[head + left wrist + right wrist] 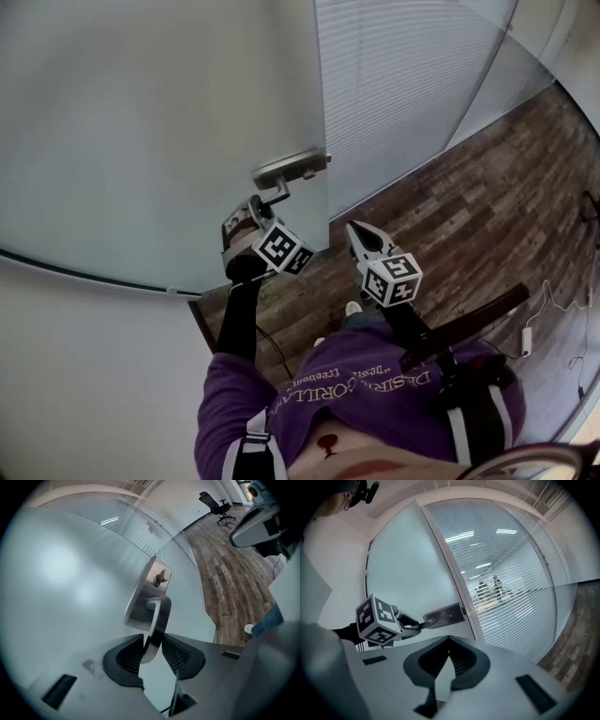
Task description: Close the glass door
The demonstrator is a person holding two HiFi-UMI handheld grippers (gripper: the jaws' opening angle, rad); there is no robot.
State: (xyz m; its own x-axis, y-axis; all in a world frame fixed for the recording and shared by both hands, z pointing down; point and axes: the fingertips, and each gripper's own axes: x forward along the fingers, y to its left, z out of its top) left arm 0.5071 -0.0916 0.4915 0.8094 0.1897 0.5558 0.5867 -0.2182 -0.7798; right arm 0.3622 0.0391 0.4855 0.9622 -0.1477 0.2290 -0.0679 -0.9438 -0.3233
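Observation:
The frosted glass door (141, 122) fills the left of the head view, with a metal handle plate (292, 166) at its edge. My left gripper (265, 204) reaches up to the lever handle (157, 620) and is shut on it, the pads pressing both sides of the lever's end. The plate (146, 590) and its small thumb turn sit just above. In the right gripper view the same left gripper (411, 623) clamps the lever by the plate (446, 614). My right gripper (356, 232) hovers free to the right of the door's edge, its tips (449, 639) together and holding nothing.
A fixed glass panel with horizontal blinds (403, 84) stands right of the door. Wood-plank floor (469, 216) runs to the right. An office chair (216, 506) stands far off. A dark bar (473, 323) and cables (562, 309) lie near the person's right side.

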